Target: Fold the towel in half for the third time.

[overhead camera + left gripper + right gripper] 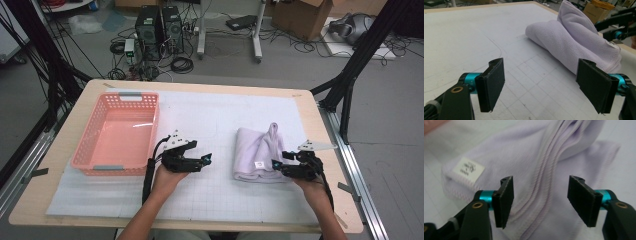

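Right claw [276,165], jaws spread, at the near right edge of the folded lilac towel [257,152], not pinching it. Left claw [206,159], jaws spread and empty, lies well left of the towel on the surface [210,115].

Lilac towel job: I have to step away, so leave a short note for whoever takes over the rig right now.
Left gripper: open, nothing between its jaws, over the bare mat between the pink basket and the lilac towel.
Right gripper: open, jaws apart at the towel's near right edge, not gripping.
Towel: folded into a loose bundle on the mat's right half, one corner sticking up, label showing.
Basket: empty, on the left.
Done: towel folded. Left, probably: tidy the corner and move the towel to the basket.
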`<move>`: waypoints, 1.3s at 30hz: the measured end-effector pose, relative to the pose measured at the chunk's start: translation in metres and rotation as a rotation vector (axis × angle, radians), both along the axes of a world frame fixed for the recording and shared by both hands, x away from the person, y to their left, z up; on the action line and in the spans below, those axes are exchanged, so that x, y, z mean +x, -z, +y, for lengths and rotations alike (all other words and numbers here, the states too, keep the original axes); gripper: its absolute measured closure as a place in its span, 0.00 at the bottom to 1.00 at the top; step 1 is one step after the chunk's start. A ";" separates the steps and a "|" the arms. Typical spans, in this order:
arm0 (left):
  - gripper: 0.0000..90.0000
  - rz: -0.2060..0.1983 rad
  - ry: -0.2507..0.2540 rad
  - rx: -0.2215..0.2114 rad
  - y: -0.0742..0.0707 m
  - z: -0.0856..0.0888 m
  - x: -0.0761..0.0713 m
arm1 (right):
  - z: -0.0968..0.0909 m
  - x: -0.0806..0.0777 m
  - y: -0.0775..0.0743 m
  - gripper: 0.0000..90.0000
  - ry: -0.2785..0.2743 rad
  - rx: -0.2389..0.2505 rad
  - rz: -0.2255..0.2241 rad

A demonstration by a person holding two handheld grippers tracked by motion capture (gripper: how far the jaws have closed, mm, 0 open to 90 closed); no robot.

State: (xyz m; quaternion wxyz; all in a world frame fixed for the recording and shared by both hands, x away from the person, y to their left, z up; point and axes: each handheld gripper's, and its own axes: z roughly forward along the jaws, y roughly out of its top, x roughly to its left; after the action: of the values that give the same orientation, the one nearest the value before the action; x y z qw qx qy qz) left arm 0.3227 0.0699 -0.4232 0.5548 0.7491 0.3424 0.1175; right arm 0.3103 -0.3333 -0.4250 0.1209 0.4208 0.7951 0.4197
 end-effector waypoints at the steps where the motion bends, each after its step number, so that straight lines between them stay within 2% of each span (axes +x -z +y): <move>1: 0.27 -0.004 -0.002 -0.003 0.000 0.000 -0.001 | 0.001 -0.001 0.000 0.80 -0.029 -0.001 0.013; 2: 0.27 -0.008 -0.009 -0.008 0.001 0.000 -0.002 | 0.001 -0.003 0.000 0.87 -0.043 -0.010 -0.004; 3: 0.27 -0.007 -0.008 -0.005 0.001 0.001 -0.002 | 0.000 -0.004 -0.002 0.90 -0.037 -0.008 -0.010; 5: 0.27 0.000 -0.011 -0.005 0.002 0.001 -0.002 | -0.004 -0.006 -0.006 0.91 -0.026 -0.007 -0.028; 7: 0.28 0.001 -0.015 -0.003 0.003 0.001 -0.002 | -0.010 -0.009 -0.010 0.91 0.004 -0.015 -0.022; 10: 0.28 -0.001 -0.020 -0.004 0.002 0.002 -0.002 | -0.019 -0.012 -0.012 0.91 0.074 -0.062 0.018; 12: 0.28 0.001 -0.025 -0.006 0.002 0.003 -0.002 | -0.024 -0.013 -0.013 0.90 0.107 -0.072 0.061; 14: 0.28 0.000 -0.031 -0.007 0.002 0.004 -0.002 | -0.026 -0.014 -0.014 0.89 0.140 -0.106 0.109; 17: 0.28 0.001 -0.035 -0.006 0.002 0.005 -0.002 | -0.028 -0.013 -0.014 0.85 0.156 -0.152 0.166; 18: 0.28 0.000 -0.036 -0.005 0.002 0.004 -0.002 | -0.028 -0.013 -0.015 0.80 0.164 -0.159 0.177; 20: 0.28 0.000 -0.036 -0.007 0.002 0.004 -0.002 | -0.027 -0.013 -0.020 0.66 0.185 -0.173 0.147; 22: 0.28 -0.001 -0.037 -0.006 0.002 0.005 -0.002 | -0.025 -0.011 -0.028 0.58 0.197 -0.162 0.072; 24: 0.28 -0.004 -0.039 -0.006 0.001 0.006 -0.002 | -0.019 -0.006 -0.036 0.53 0.195 -0.152 -0.003; 26: 0.28 -0.002 -0.044 -0.010 0.001 0.007 -0.002 | -0.009 0.001 -0.042 0.53 0.169 -0.127 -0.060; 28: 0.28 -0.002 -0.042 -0.011 0.001 0.007 -0.002 | 0.003 0.011 -0.043 0.53 0.125 -0.090 -0.095; 29: 0.28 0.000 -0.042 -0.010 0.001 0.007 -0.002 | 0.009 0.018 -0.042 0.53 0.110 -0.089 -0.100; 33: 0.28 -0.003 -0.043 -0.011 0.000 0.009 -0.002 | 0.029 0.045 -0.033 0.52 0.109 -0.051 -0.052; 34: 0.28 -0.003 -0.044 -0.013 0.000 0.009 -0.002 | 0.033 0.051 -0.031 0.52 0.111 -0.055 -0.038; 37: 0.28 -0.003 -0.045 -0.014 0.001 0.009 -0.002 | 0.049 0.068 -0.024 0.55 0.097 -0.094 0.020; 39: 0.28 -0.004 -0.046 -0.014 0.000 0.009 -0.002 | 0.059 0.078 -0.019 0.56 0.089 -0.138 0.054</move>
State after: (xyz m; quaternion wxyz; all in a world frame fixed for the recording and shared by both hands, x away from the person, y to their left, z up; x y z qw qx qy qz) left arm 0.3208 0.0791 -0.4236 0.5580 0.7368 0.3592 0.1291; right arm 0.3880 -0.2741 -0.4058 0.1464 0.4575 0.8057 0.3466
